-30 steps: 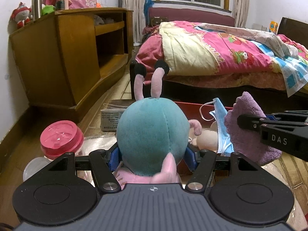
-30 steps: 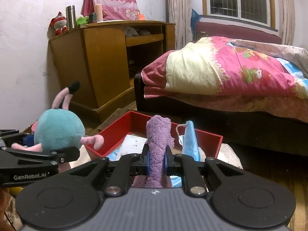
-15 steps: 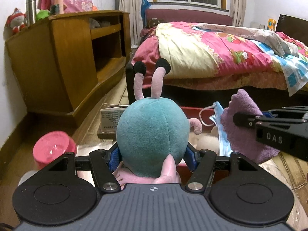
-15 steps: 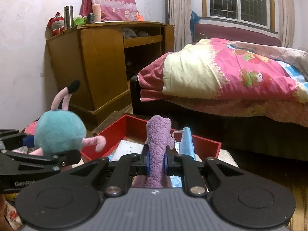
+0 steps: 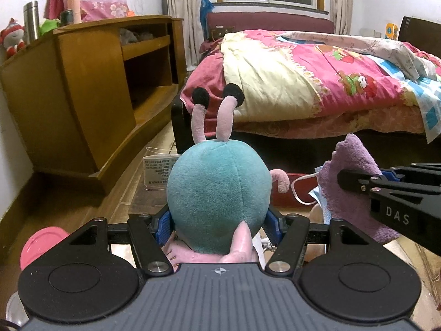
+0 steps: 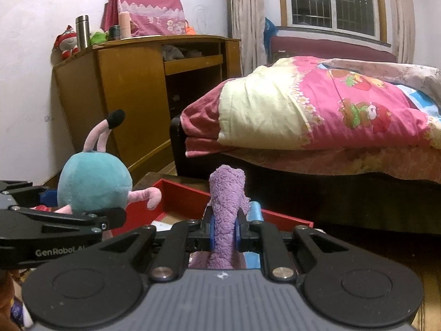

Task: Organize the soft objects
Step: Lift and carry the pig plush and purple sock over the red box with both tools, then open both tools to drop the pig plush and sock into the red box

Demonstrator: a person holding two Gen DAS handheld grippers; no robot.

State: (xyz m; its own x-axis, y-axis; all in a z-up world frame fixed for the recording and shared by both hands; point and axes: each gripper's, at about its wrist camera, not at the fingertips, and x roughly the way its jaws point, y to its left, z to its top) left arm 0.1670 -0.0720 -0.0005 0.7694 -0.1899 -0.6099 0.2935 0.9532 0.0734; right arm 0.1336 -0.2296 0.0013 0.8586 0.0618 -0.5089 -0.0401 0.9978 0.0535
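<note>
While the left gripper (image 5: 219, 222) clamps the teal plush toy (image 5: 217, 195) above the red tray's (image 6: 179, 198) left edge, the right gripper (image 6: 223, 230) pinches the purple towel (image 6: 227, 207) over the tray's near edge, blue mask (image 6: 254, 212) just beside.

The round teal plush toy with pink antennae (image 5: 217, 198) is sitting left of the fuzzy purple cloth (image 5: 355, 193), both before the shallow red cardboard box (image 6: 187, 201), the quilt-covered bed (image 6: 317, 115) lying behind.
</note>
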